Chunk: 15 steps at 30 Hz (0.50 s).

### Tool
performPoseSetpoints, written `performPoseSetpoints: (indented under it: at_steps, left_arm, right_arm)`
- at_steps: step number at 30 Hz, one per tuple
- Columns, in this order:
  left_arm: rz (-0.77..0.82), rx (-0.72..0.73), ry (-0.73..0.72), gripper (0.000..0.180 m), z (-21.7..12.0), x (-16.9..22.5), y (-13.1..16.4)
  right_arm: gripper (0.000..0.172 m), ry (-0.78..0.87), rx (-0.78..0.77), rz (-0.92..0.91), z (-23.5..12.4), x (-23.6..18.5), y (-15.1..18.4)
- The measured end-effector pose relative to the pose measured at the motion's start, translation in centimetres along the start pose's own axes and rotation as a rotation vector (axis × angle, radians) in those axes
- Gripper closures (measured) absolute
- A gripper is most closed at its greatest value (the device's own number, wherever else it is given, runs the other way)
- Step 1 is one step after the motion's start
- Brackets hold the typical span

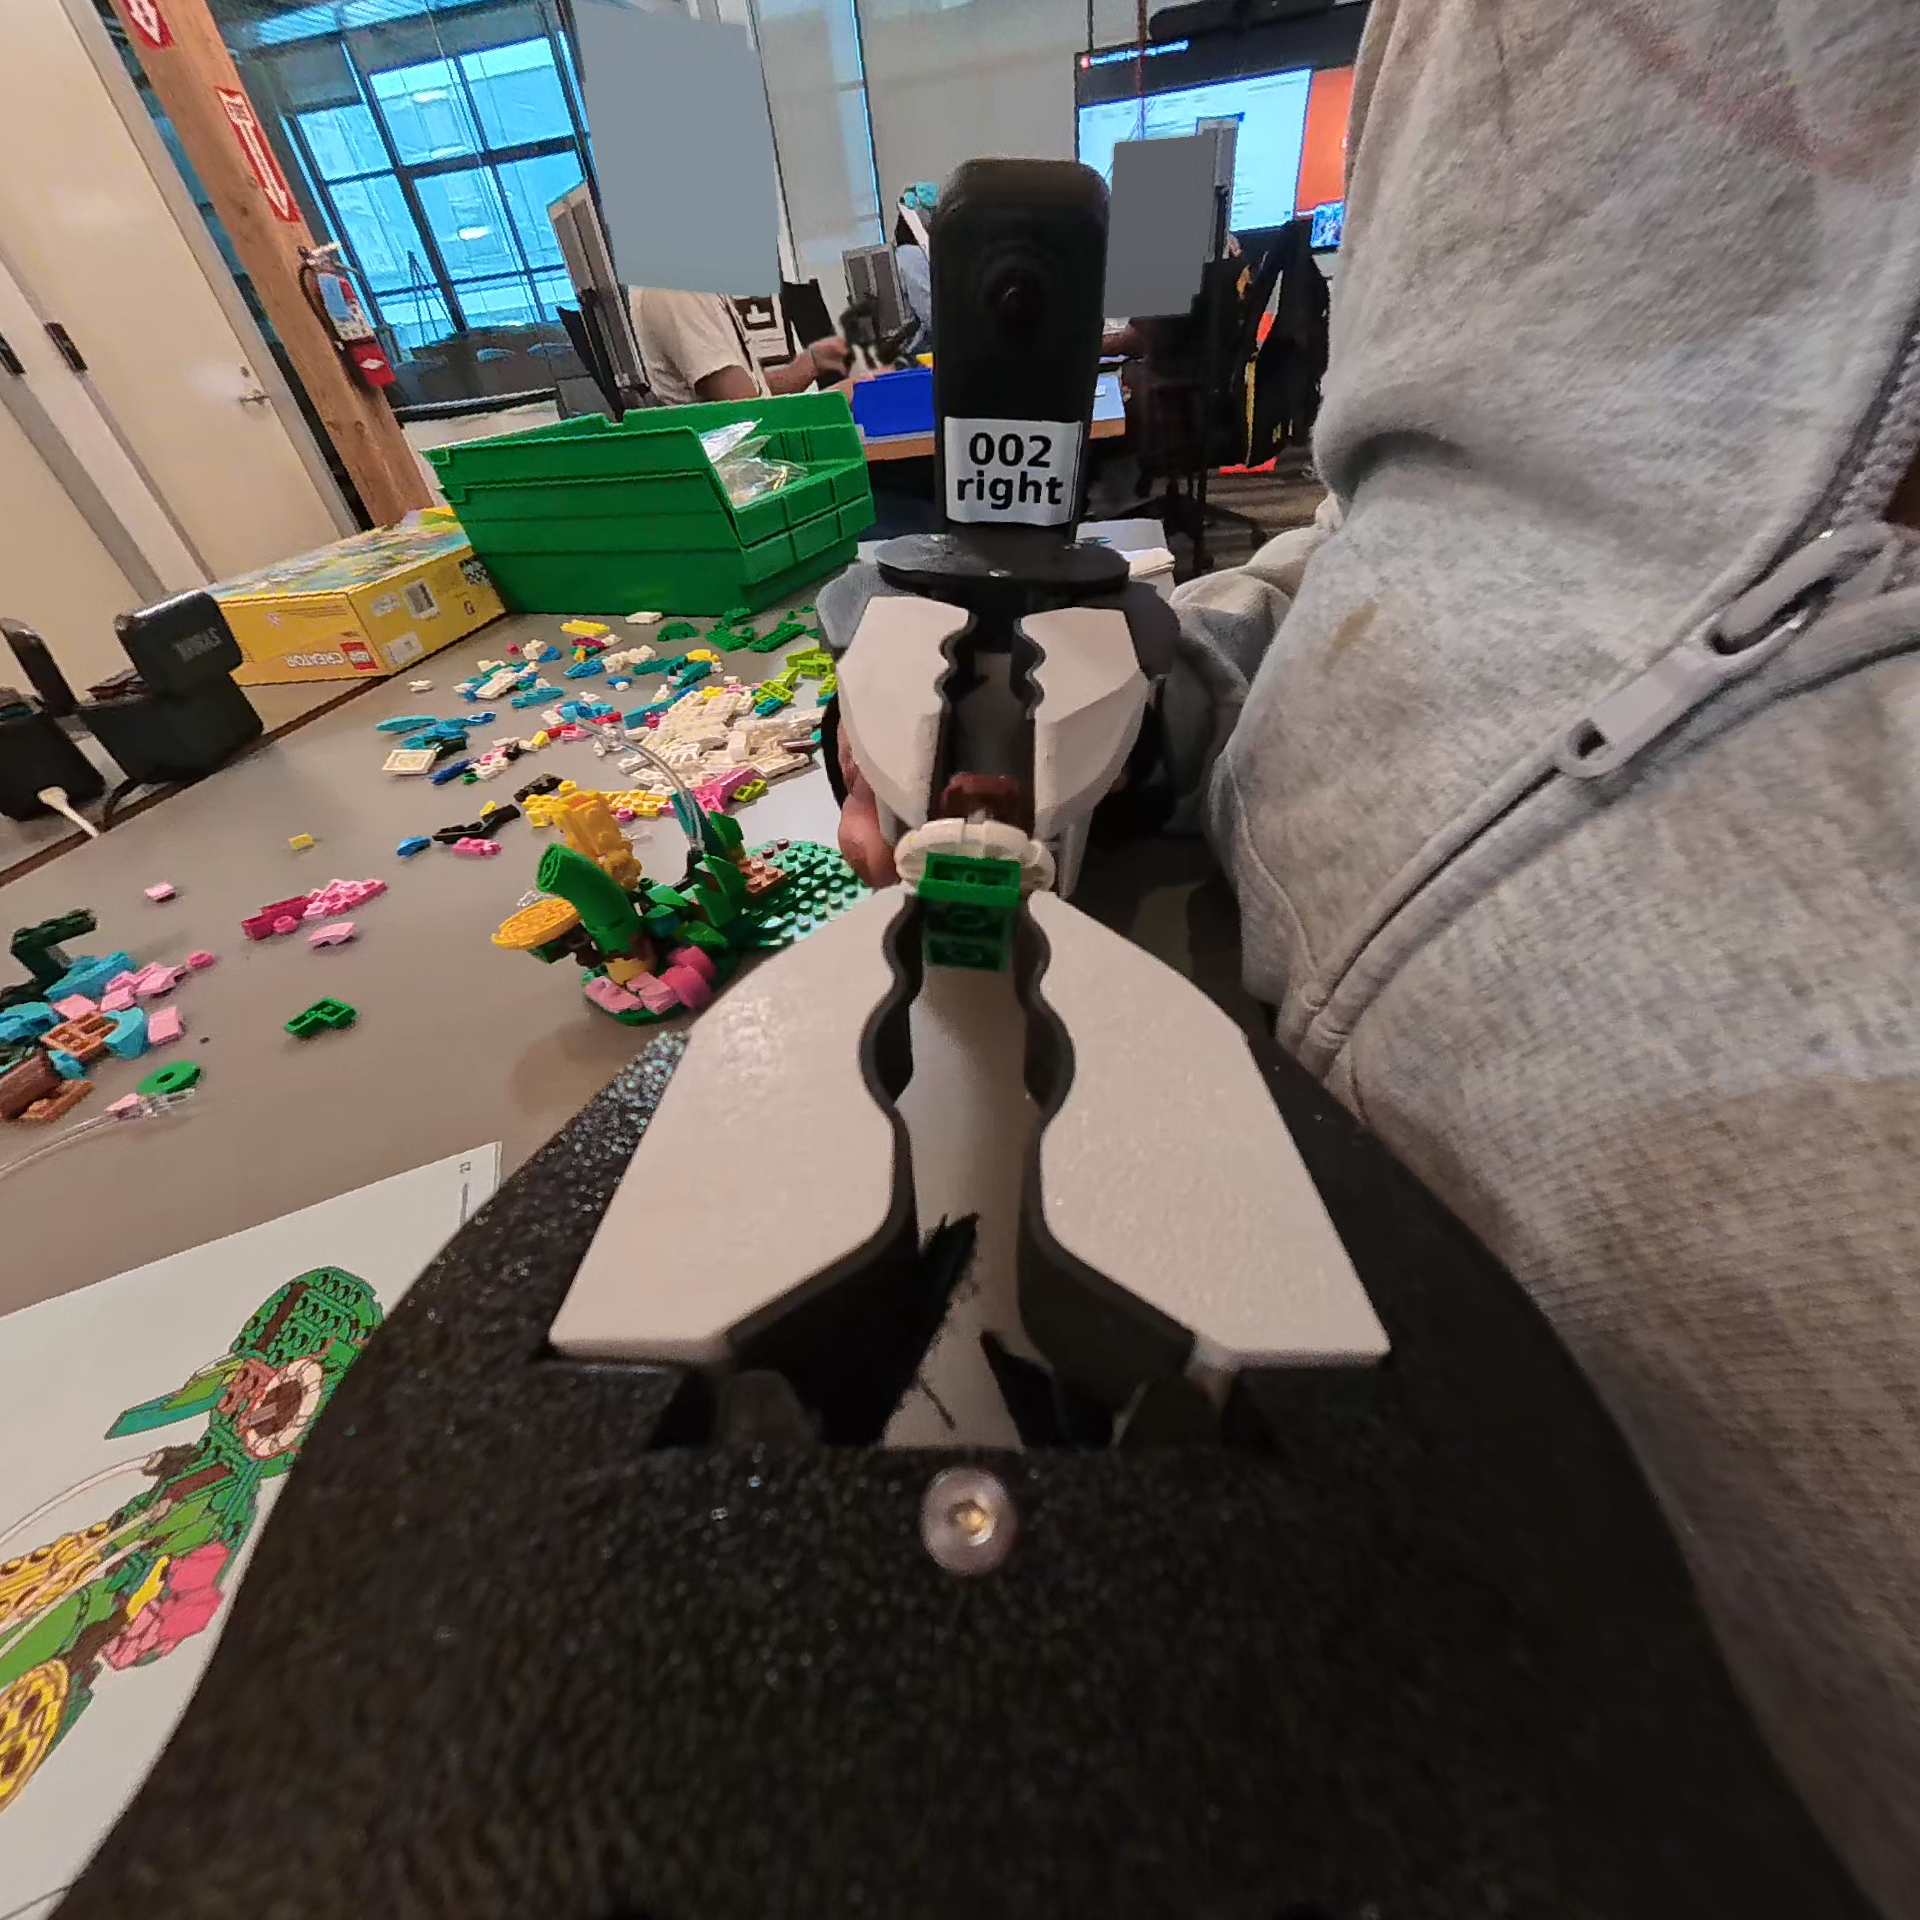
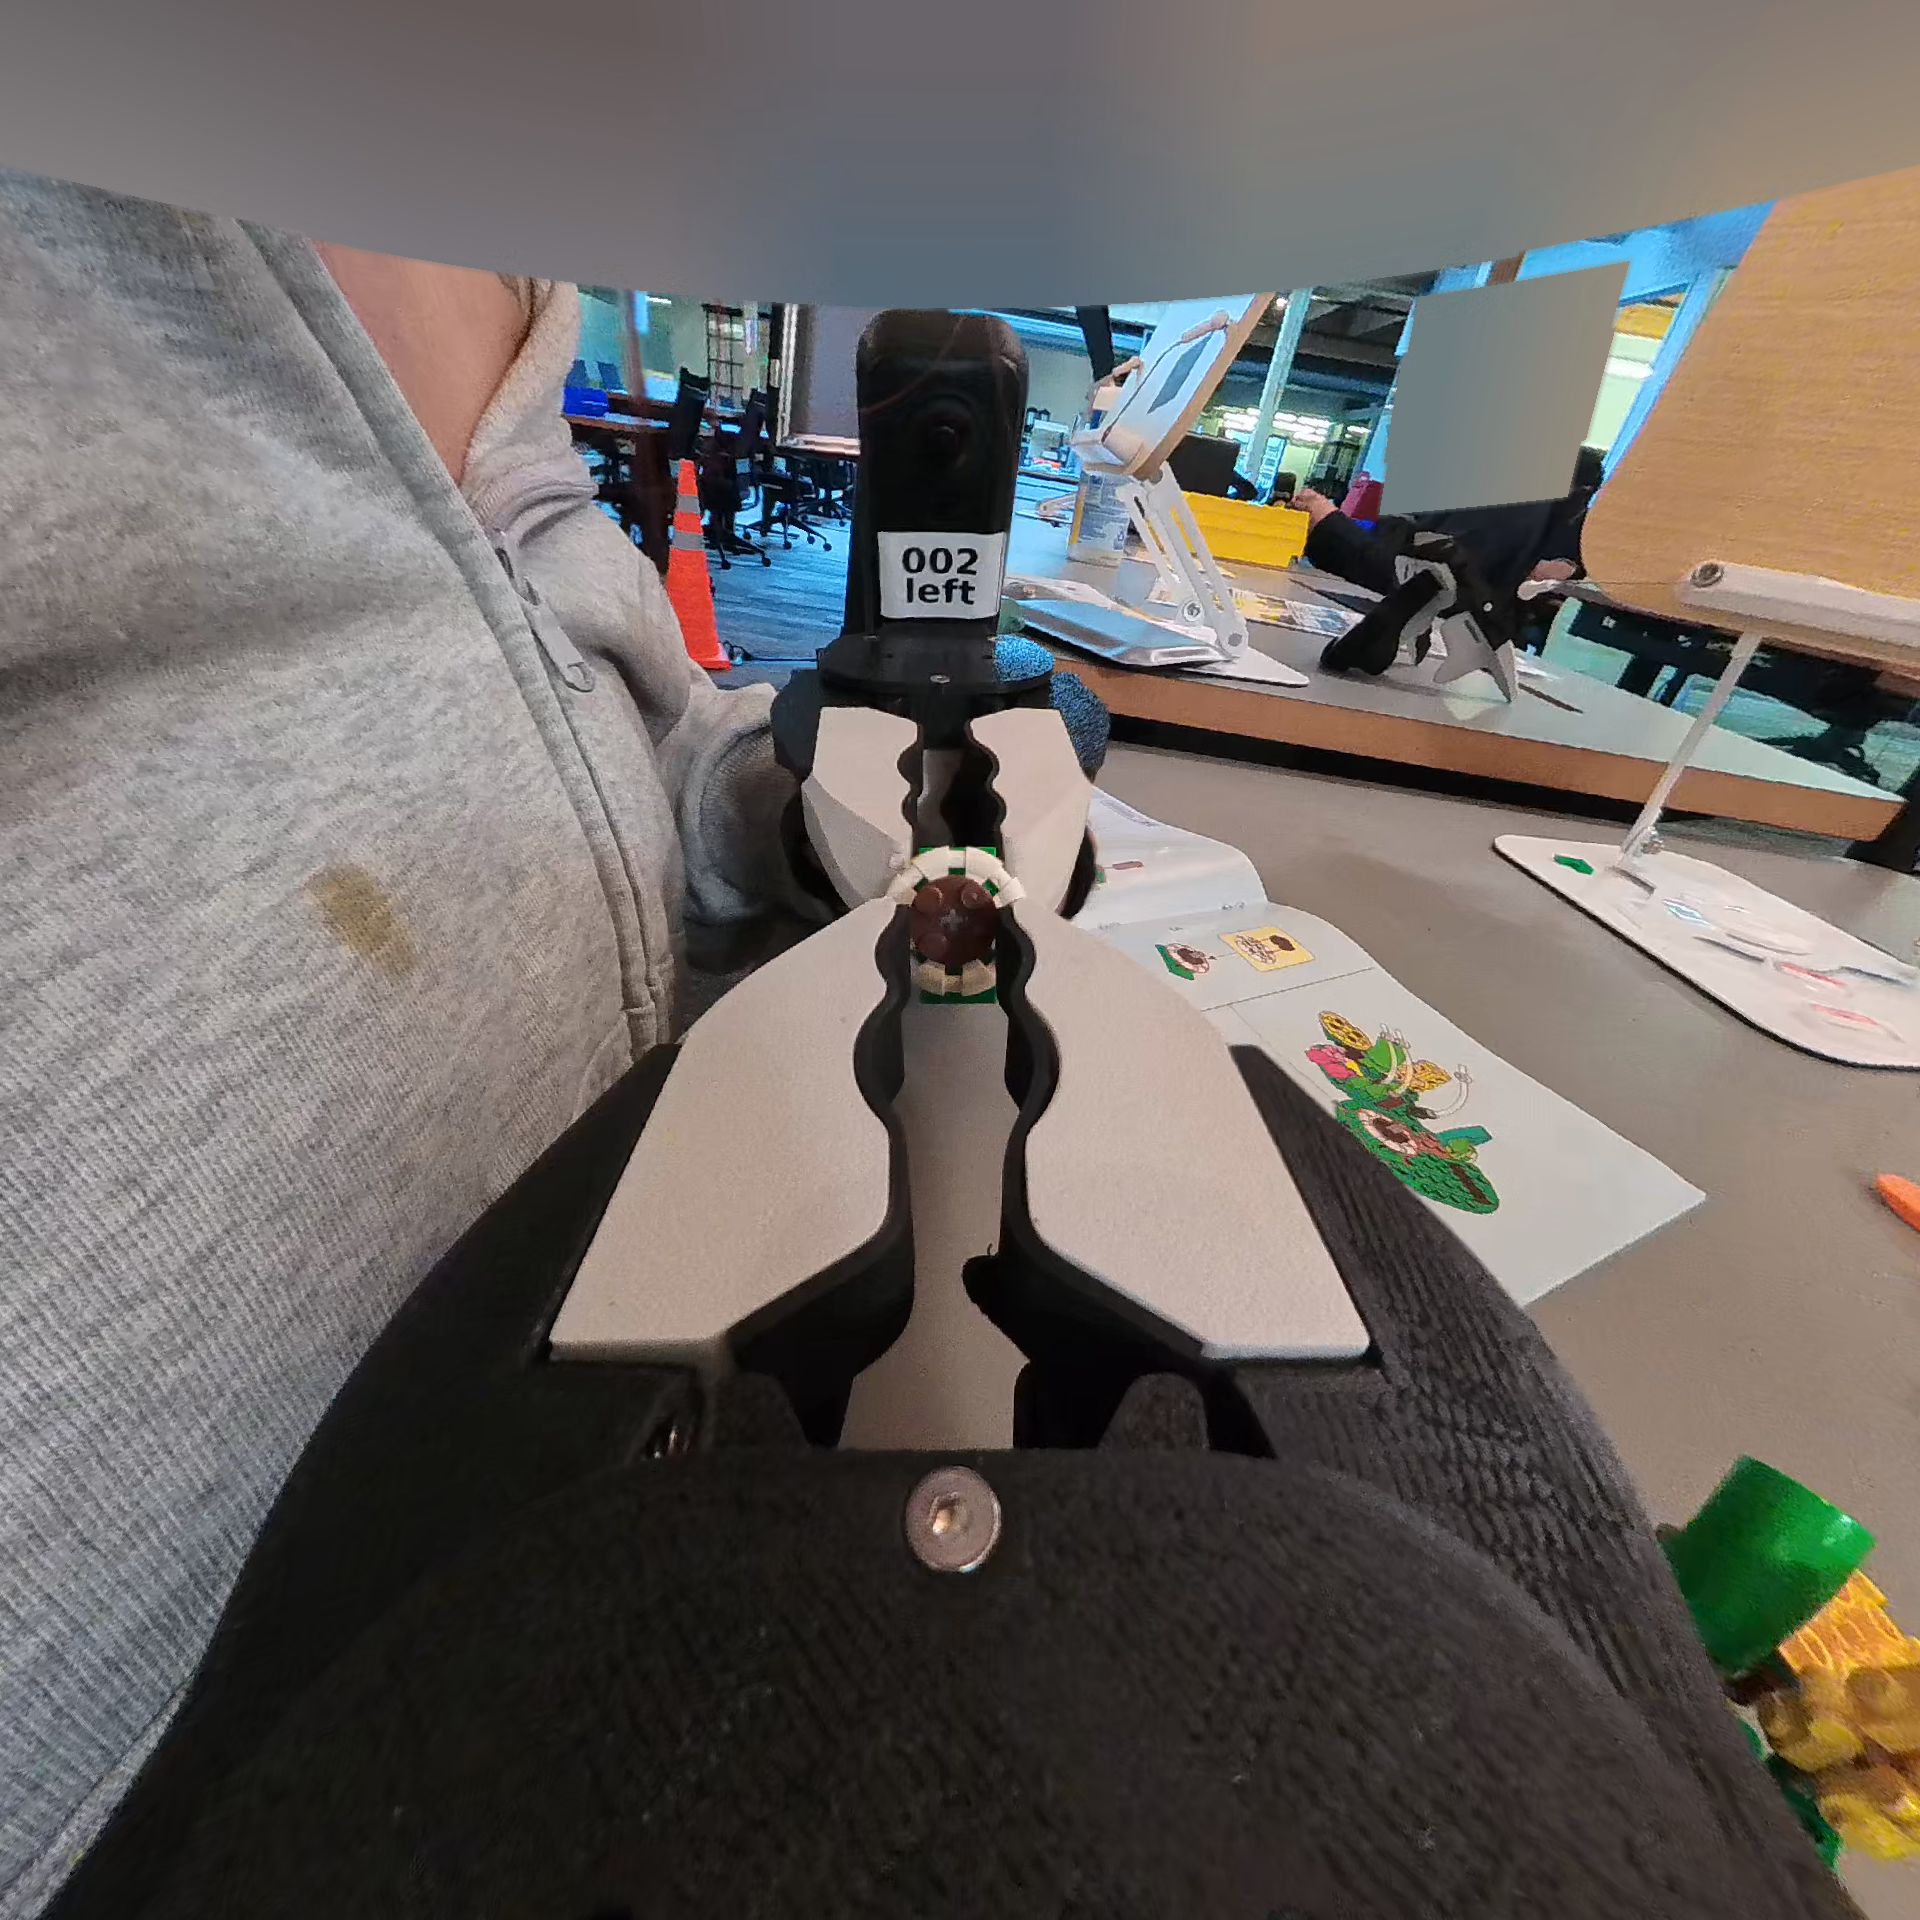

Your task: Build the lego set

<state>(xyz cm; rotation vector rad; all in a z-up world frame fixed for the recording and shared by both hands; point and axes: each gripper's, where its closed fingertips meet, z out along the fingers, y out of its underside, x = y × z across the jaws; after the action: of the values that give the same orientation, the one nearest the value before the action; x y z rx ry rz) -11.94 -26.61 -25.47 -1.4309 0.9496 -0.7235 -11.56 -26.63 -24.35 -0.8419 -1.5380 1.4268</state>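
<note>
We see the two grippers meeting tip to tip in front of a grey hooded top (image 1: 1558, 831), above the bench (image 1: 436, 997). The left gripper (image 1: 971, 920) pinches the green brick stack (image 1: 971, 914) at the back of a small flower piece (image 2: 954, 920). The right gripper (image 2: 951, 925) pinches its brown round centre (image 2: 948, 920), inside the white petal ring (image 1: 971, 847). The piece's long axis runs from one gripper to the other, brown face towards the right one. A brick garden model (image 1: 644, 914) stands to the left.
</note>
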Motion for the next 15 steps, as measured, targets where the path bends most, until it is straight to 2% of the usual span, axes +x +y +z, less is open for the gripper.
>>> performPoseSetpoints:
  at_steps: [7, 15]
  left_arm:
    - [-0.004, -0.030, -0.011, 0.164, -0.3, -0.3, 0.3]
    - [-0.071, 0.053, -0.060, 0.164, -0.8, -1.2, -0.5]
  right_arm:
    - [0.158, 0.004, -0.036, 0.026, 0.3, 0.3, 0.4]
    - [0.158, 0.078, -0.032, 0.156, 0.9, 1.4, -0.3]
